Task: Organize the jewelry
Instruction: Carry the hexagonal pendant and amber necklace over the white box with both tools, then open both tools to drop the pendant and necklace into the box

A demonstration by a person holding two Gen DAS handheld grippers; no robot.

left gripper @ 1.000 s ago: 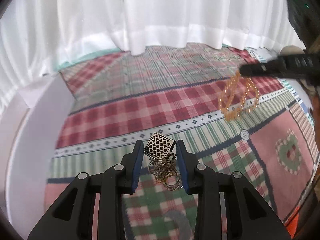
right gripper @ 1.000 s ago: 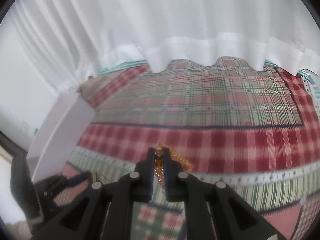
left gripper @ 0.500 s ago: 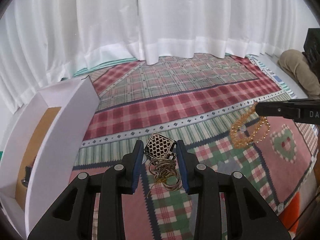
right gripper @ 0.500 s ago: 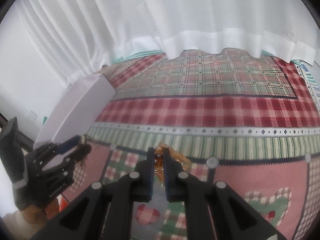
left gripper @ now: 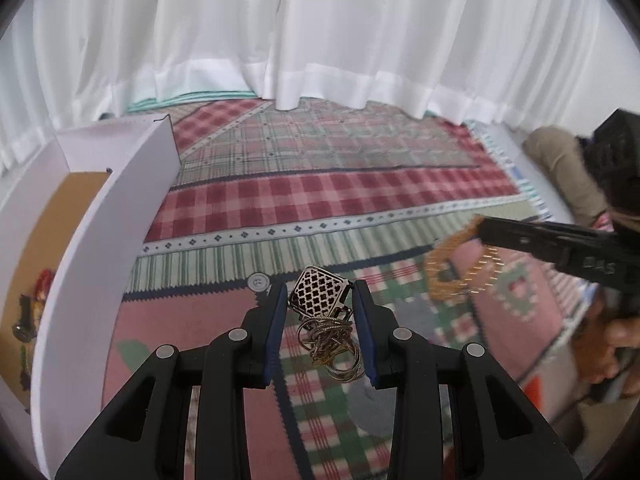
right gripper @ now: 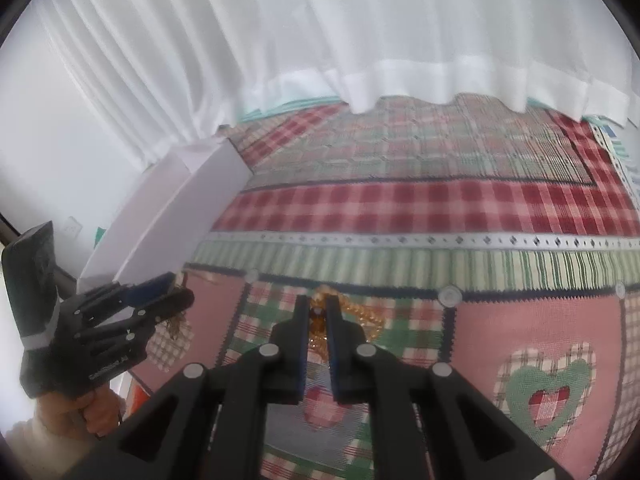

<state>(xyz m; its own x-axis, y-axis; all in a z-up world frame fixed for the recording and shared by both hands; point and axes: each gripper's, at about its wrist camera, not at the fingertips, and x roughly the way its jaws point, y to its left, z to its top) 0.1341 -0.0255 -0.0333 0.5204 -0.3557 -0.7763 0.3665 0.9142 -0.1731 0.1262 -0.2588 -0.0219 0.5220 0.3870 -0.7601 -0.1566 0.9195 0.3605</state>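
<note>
Fingers (left gripper: 276,320) over patchwork quilt (left gripper: 344,196), white curtain (left gripper: 320,32) behind

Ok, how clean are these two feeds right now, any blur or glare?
Left wrist view: the silver lattice pendant with chain is sharp, the orange beaded bracelet blurred, and fisheye bends the white box. Right wrist view: softer, quilt smeared, backlit white curtain washed out.

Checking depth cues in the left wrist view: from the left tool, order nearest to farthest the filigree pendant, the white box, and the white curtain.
1. Filigree pendant: held between the left tool fingers.
2. White box: to the left, standing on the patchwork quilt.
3. White curtain: beyond the quilt's far edge.
</note>
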